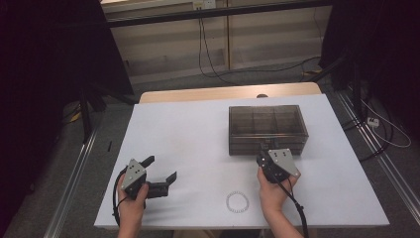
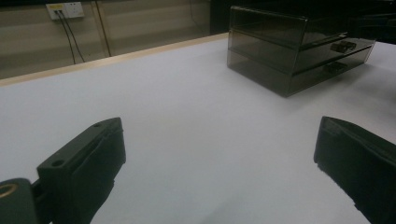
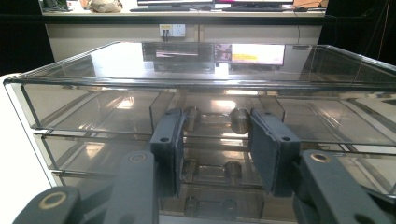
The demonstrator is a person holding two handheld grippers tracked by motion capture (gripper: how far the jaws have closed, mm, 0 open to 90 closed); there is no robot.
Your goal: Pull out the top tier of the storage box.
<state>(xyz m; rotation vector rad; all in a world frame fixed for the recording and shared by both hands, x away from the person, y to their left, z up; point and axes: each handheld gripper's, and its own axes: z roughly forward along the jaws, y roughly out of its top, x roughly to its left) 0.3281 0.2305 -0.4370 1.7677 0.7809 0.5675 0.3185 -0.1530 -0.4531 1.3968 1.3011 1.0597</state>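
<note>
right gripper (image 3: 215, 147) stands at the front face of the smoky clear three-drawer organiser (image 1: 267, 130), which sits on the white surface (image 1: 188, 144) at about 2 o'clock from the surface's centre. in the right gripper view the jaws straddle the top drawer's handle (image 3: 215, 119), a short bar on two round posts; the pads lie just outside the posts. whether they press on the handle cannot be told, so the grip is unconfirmed. the middle drawer handle (image 3: 212, 171) and the bottom one show below, untouched. all three drawers appear shut.

left gripper (image 1: 157, 173) rests low at about 8 o'clock on the surface, well apart from the organiser, jaws wide open with nothing between them; the left gripper view confirms bare surface between the pads.

a small beaded bracelet (image 1: 237, 202) lies on the surface at 6 o'clock, just beside the right hand (image 1: 271, 191) on its inner side, apart from both grippers.

judgement: the step in hand is taking hold of the top drawer handle to open it. the next move calls for a firm closure on the handle, then a straight level pull toward the person. the organiser looks light and may slide with the pull; the idle left gripper could brace it. the bracelet is the likely item to stow afterwards.
</note>
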